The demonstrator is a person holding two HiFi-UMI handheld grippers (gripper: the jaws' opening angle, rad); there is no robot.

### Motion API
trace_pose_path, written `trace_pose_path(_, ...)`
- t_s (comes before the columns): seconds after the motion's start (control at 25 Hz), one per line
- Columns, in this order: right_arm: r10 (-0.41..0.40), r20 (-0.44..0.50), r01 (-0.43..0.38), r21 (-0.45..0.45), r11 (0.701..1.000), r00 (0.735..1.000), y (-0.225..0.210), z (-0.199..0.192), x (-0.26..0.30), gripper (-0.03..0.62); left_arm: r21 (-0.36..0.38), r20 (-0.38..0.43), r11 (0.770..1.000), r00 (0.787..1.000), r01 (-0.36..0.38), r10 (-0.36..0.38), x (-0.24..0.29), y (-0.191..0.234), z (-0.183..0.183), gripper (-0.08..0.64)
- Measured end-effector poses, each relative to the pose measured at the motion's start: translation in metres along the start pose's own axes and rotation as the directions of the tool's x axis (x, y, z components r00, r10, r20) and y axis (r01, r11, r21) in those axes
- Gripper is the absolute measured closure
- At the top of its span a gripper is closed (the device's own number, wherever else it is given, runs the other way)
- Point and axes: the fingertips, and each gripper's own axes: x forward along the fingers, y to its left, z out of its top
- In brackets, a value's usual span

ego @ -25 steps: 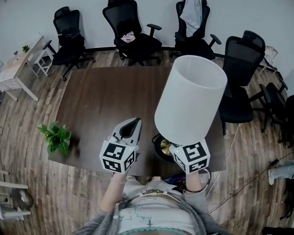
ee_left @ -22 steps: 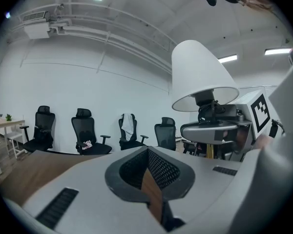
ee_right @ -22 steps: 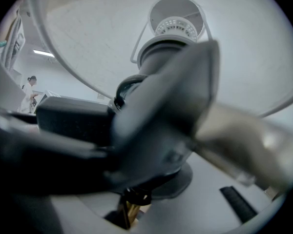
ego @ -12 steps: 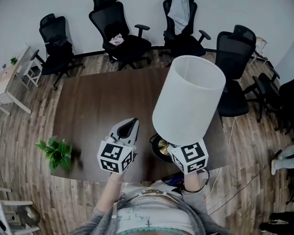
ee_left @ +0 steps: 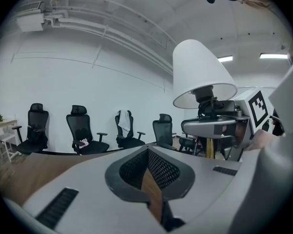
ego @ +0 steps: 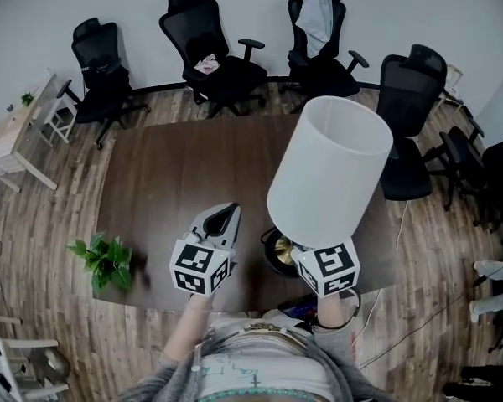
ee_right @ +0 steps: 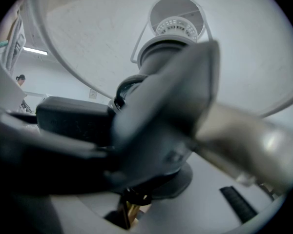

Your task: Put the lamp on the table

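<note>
The lamp has a tall white shade [ego: 331, 170] and a round brass base [ego: 279, 249]. It hangs tilted over the near right part of the dark wooden table [ego: 176, 166]. My right gripper [ego: 302, 249] is shut on the lamp's brass stem [ee_right: 128, 209] just under the socket, and the shade's inside [ee_right: 185, 57] fills the right gripper view. My left gripper [ego: 226, 210] floats beside the lamp on its left, shut with nothing between its fingers. From the left gripper view the lamp [ee_left: 200, 72] and the right gripper [ee_left: 212, 128] show at the right.
A small potted plant [ego: 105, 256] stands on the table's near left corner. Several black office chairs [ego: 214, 57] line the far side and right of the table, one [ego: 317, 19] draped with a grey garment. A light side table [ego: 17, 128] stands at far left. Cables [ego: 419, 308] lie on the floor at right.
Both grippers and the lamp have drifted a little farther in over the table's near edge. The grip on the stem looks the same, and the left gripper stays shut.
</note>
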Motion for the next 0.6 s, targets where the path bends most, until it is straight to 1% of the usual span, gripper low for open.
trace_pose_path(0.24, 0.011, 0.002, -0.011, 0.009, 1.0, 1.0, 0.002, 0.002, 0.011, 0.522, -0.022, 0.005, 1.0, 1.0, -0.019, 0.019, -0.006, 0.012, -0.001, 0.549)
trace_pose_path(0.6, 0.011, -0.019, -0.011, 0.02, 1.0, 1.0, -0.003, -0.008, 0.026, 0.522, -0.044, -0.008, 0.997, 0.998, -0.066, 0.066, -0.017, 0.028, -0.01, 0.549)
